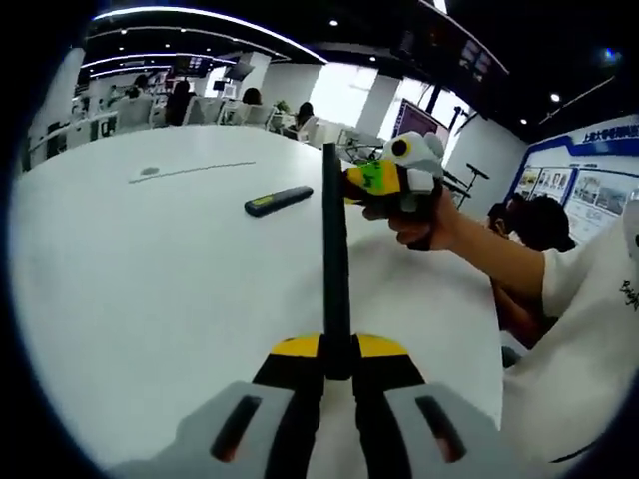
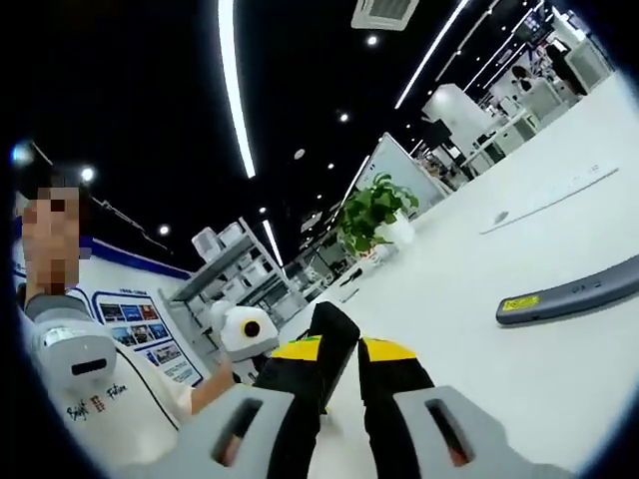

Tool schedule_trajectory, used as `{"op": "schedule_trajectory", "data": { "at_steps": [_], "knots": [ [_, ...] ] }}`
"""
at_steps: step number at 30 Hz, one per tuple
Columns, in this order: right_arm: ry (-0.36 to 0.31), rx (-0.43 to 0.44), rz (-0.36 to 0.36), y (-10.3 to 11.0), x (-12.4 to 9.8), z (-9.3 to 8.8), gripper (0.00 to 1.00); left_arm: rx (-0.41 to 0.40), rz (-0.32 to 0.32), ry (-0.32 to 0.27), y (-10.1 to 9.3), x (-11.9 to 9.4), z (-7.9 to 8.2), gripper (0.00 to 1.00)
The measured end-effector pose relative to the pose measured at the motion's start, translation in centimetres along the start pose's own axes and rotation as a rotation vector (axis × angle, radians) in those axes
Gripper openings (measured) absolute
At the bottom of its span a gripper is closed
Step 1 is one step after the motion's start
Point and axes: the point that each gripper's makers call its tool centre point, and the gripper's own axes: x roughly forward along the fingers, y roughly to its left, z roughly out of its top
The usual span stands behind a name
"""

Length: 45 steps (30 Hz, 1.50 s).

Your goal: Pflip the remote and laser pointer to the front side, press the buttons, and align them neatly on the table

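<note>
One slim dark remote (image 1: 279, 201) lies on the glossy white table (image 1: 150, 299)

Left tongs (image 1: 334, 160) clamped, right tongs (image 2: 339, 329) together.

Probably an office: desks (image 1: 120, 110), posters (image 2: 140, 324).

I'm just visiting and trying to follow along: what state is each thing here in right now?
Left gripper: shut on the slim black bar.
Slim black bar: held off the table, far end at the right gripper.
Right gripper: at the bar's end; grip unclear.
Labelled device: lying flat on the table, yellow label up, untouched.
</note>
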Motion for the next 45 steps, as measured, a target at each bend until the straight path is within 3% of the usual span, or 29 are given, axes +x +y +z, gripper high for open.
{"op": "schedule_trajectory", "data": {
  "at_steps": [4, 7, 18, 21, 29, 36, 45],
  "knots": [
    [-0.008, -0.017, -0.007, 0.1, -0.1, 0.5, 0.16, -0.05, -0.049, -0.03, -0.9, 0.0, 0.4, 0.13],
    [-0.032, 0.034, 0.04, 0.3, -0.2, 1.1, 0.16, -0.106, -0.102, -0.066, -1.5, -0.2, 0.7, 0.12],
    [-0.049, 0.087, 0.084, 0.6, 0.1, 0.9, 0.15, -0.156, -0.131, -0.073, -2.0, 0.1, 0.4, 0.12],
    [-0.065, 0.109, 0.107, 1.1, 0.1, 1.1, 0.15, -0.211, -0.201, -0.105, -3.0, 0.1, 0.9, 0.12],
    [-0.069, 0.171, 0.128, 1.1, -0.2, 0.9, 0.15, -0.242, -0.235, -0.119, -3.5, 0.2, 0.8, 0.12],
    [-0.081, 0.18, 0.152, 1.9, 0.1, 1.0, 0.14, -0.326, -0.299, -0.156, -4.5, 0.0, 1.1, 0.12],
    [-0.067, 0.221, 0.17, 2.5, 0.0, 0.7, 0.13, -0.364, -0.362, -0.153, -5.9, 0.0, 0.7, 0.13]
  ]
}}
